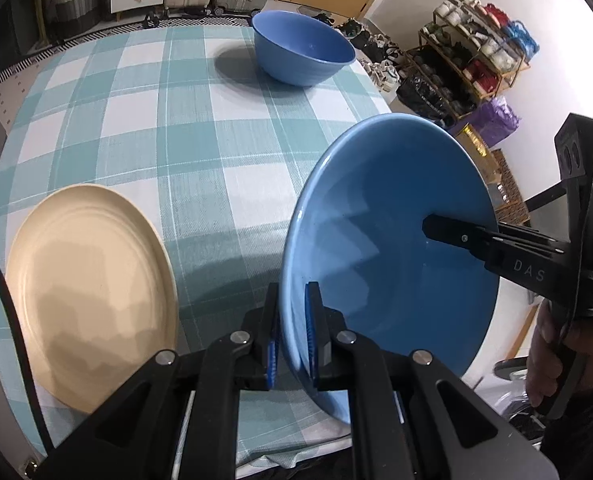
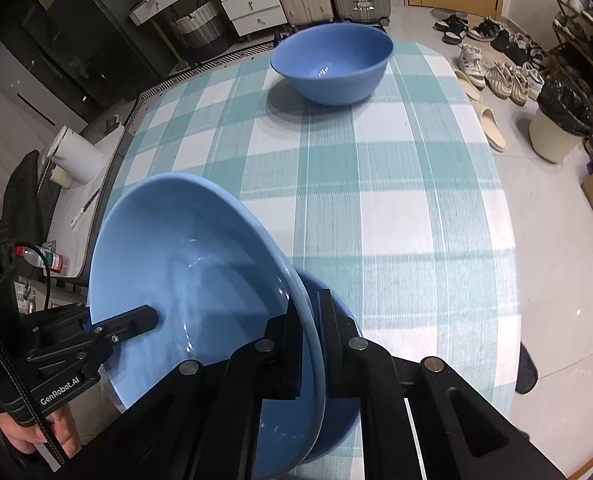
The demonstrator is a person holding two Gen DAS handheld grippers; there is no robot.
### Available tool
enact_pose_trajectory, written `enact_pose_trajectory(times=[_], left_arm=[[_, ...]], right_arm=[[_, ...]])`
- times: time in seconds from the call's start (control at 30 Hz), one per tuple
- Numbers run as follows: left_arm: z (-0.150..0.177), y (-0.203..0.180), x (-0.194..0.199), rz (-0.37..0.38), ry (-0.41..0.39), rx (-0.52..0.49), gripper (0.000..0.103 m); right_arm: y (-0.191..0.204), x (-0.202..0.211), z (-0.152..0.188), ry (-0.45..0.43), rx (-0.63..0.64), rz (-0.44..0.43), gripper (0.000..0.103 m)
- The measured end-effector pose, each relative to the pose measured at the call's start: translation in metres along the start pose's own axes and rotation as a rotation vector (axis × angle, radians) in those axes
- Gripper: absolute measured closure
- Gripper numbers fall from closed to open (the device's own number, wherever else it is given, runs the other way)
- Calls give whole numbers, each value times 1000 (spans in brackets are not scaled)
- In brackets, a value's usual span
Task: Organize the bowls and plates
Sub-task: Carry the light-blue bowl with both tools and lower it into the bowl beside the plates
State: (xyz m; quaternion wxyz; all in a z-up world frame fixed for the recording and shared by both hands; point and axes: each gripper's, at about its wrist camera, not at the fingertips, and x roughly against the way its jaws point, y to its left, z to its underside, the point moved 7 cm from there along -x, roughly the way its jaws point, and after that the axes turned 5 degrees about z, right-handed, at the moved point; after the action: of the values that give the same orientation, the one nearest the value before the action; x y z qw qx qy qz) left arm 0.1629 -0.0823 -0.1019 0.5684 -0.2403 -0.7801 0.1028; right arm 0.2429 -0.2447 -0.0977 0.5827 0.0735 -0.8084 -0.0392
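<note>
the left gripper (image 1: 292,336) is clamped on the near rim of a blue bowl (image 1: 388,248), one finger inside the wall and one outside. the right gripper (image 2: 310,344) pinches the opposite rim of that same bowl (image 2: 192,280) the same way, so the bowl hangs tilted between the two, clear of the checked tablecloth (image 1: 200,148) at the table's near edge. the bowl's edge looks doubled in the right view; whether that is a second nested bowl or blur i cannot tell. a cream plate (image 1: 92,296) lies flat just left of it, and a second blue bowl (image 1: 302,50) stands upright well apart at the far side.

the risk i see is the smooth wall slipping out of one pinch if the two grippers drift apart or twist unevenly; it would then swing and drop onto the plate or off the table.

both grippers come in low from the near side, fingers angled toward each other across the bowl, a hand (image 1: 556,352) wrapped round the right handle.
</note>
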Motion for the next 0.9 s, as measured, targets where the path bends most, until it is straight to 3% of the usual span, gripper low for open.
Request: enact_pose_trajectory(times=[0.33, 0.6, 0.9], left_arm=[[16, -6, -12, -72, 9, -54, 95], [21, -8, -10, -131, -51, -89, 95], [25, -10, -15, -250, -111, -157, 95]], right_arm=[[-5, -10, 19, 10, 7, 9, 96], [-8, -22, 36, 20, 17, 8, 96], [-15, -28, 44, -14, 28, 33, 95]])
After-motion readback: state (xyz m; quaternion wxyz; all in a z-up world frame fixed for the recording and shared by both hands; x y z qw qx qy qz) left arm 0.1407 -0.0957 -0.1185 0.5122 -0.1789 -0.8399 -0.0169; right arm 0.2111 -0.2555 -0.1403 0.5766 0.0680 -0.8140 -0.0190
